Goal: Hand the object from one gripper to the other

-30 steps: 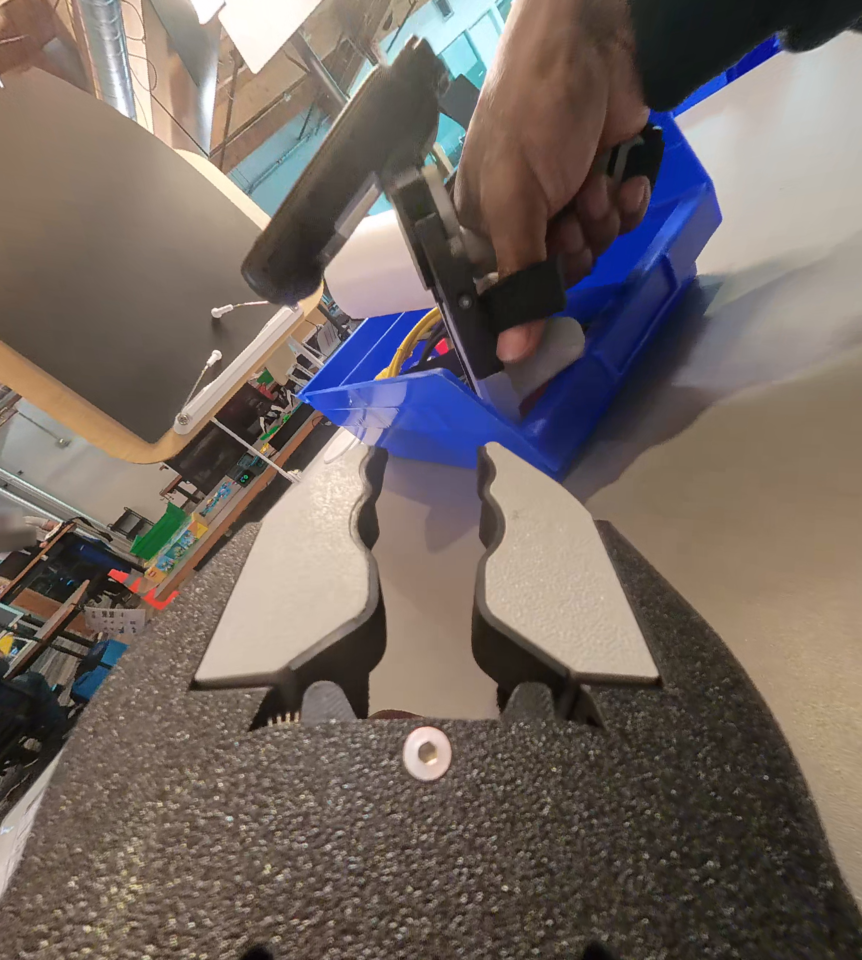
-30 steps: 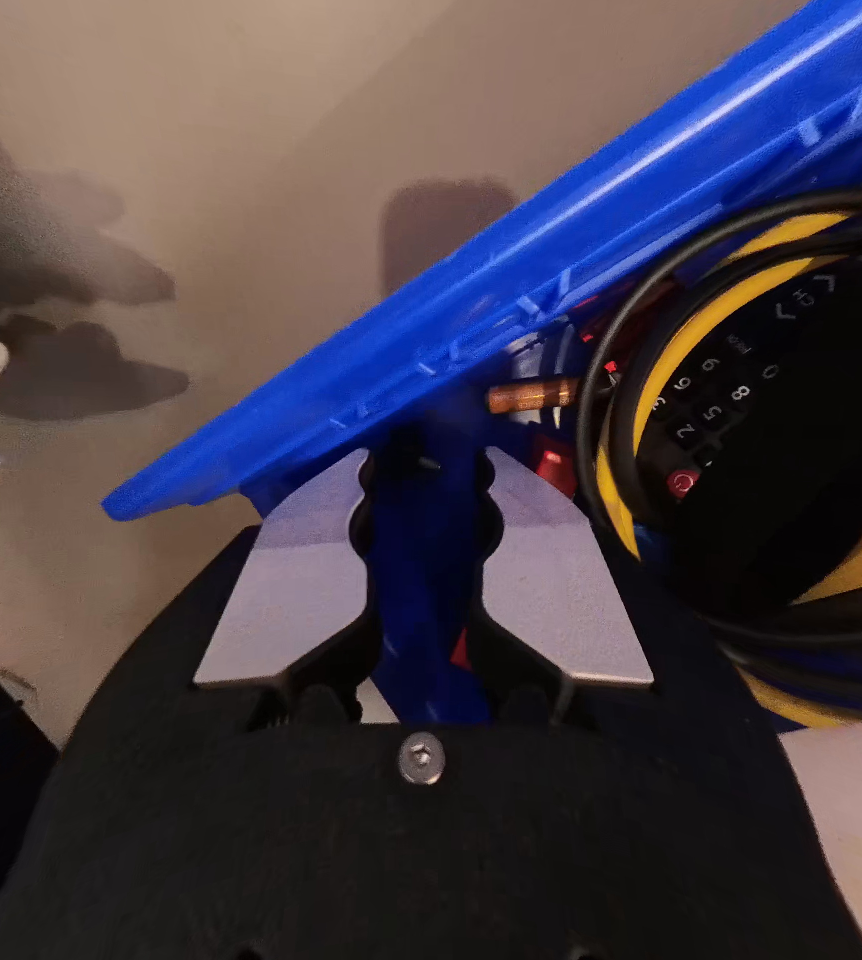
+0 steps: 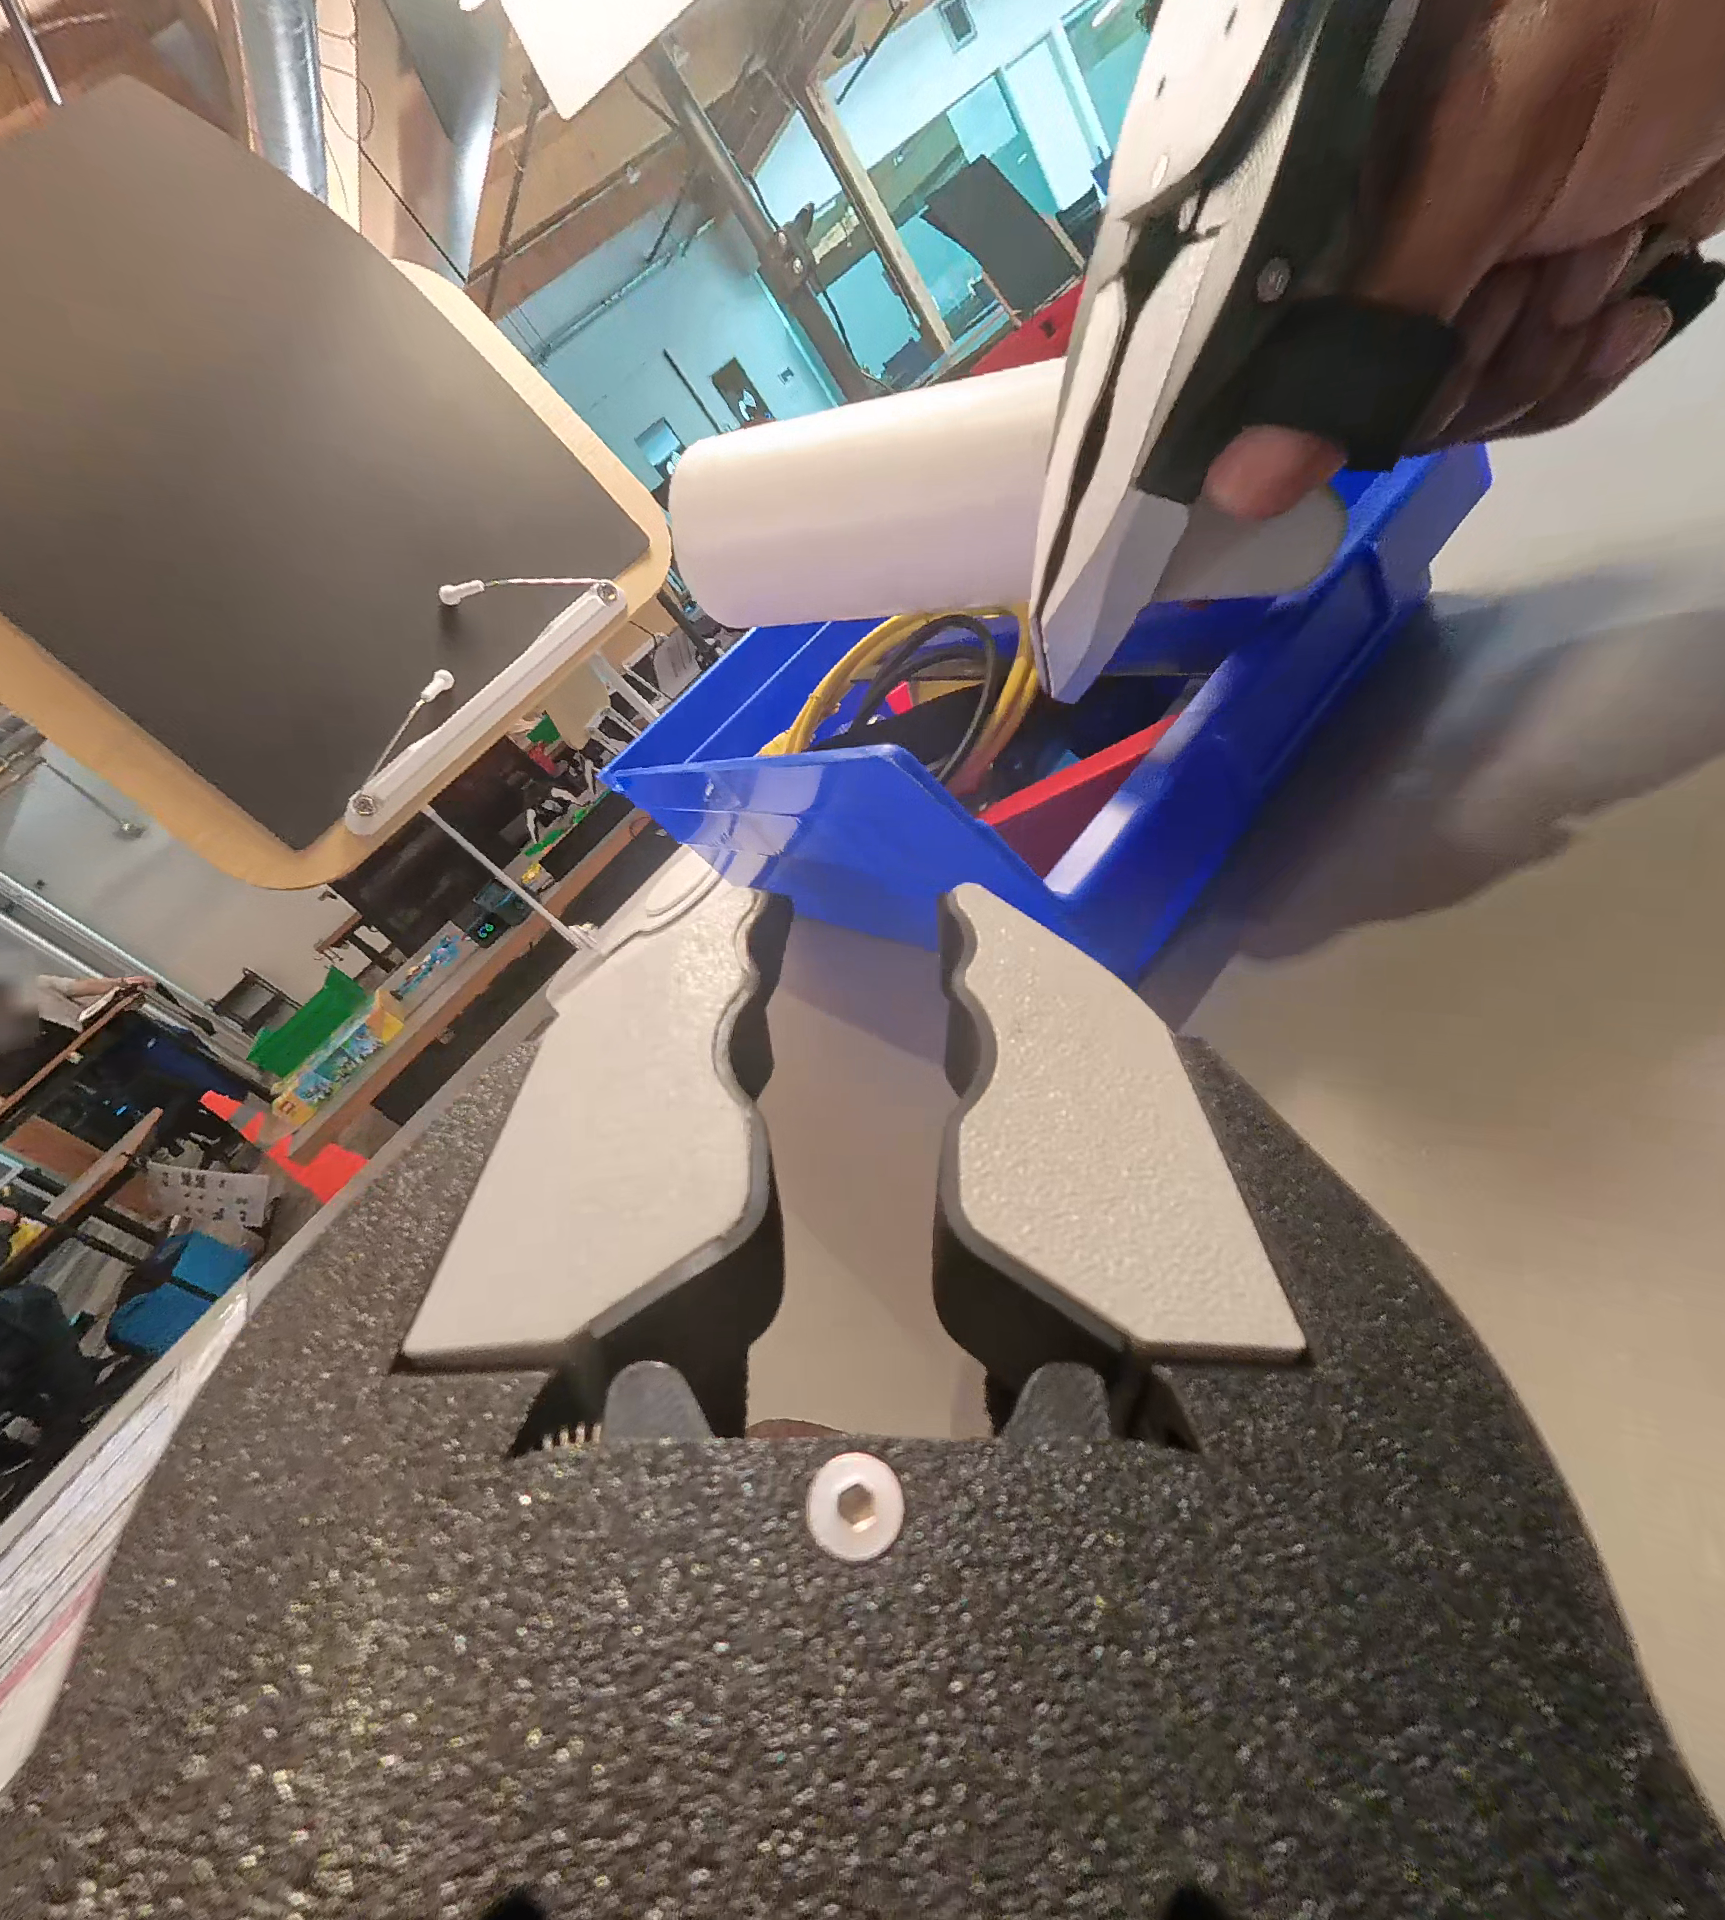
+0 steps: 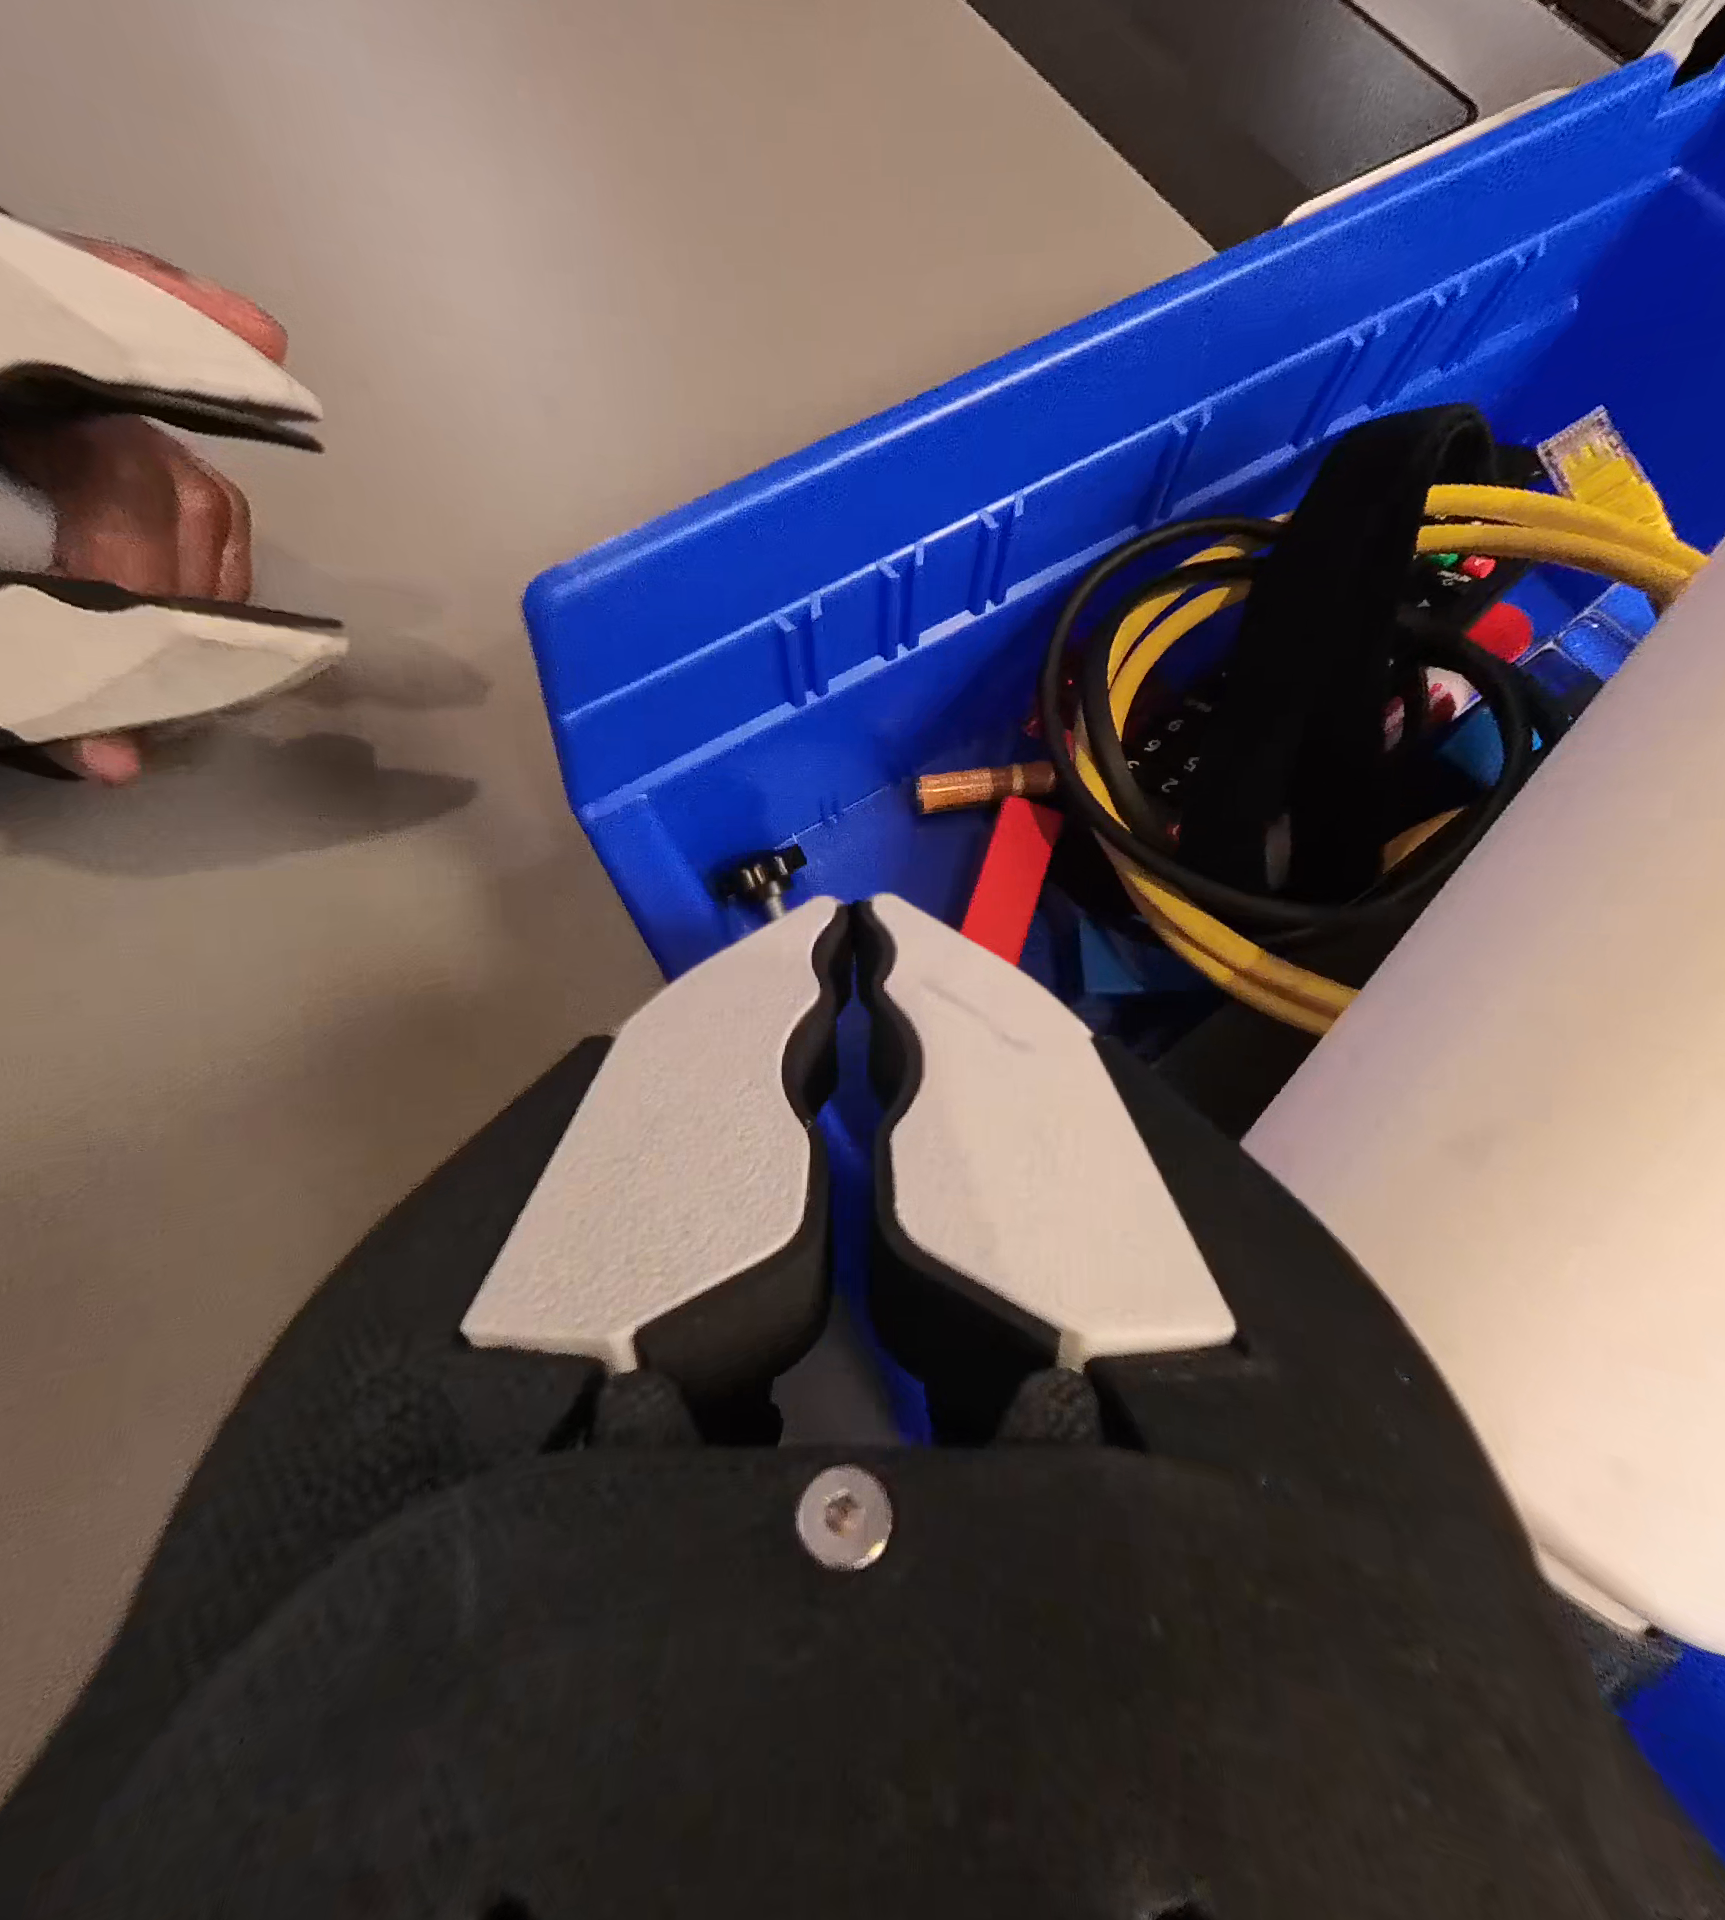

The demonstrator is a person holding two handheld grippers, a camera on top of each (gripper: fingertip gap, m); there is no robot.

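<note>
The right gripper [image 4: 853, 914] hangs over the near-left corner of the blue bin [image 4: 1045, 499], its jaws pressed together. I cannot tell whether they pinch anything. A small black knobbed pin [image 4: 762, 875] sits just off their tips, shaft slanting towards them. Left of the bin, the left gripper [image 3: 853, 935] gapes, holding nothing.

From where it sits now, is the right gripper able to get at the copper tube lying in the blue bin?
Probably yes. The right gripper hangs over the blue bin, whose top is open, and the copper tube lies uncovered just ahead of it, beside the cables. Its fingers are shut, so they must open first.
</note>
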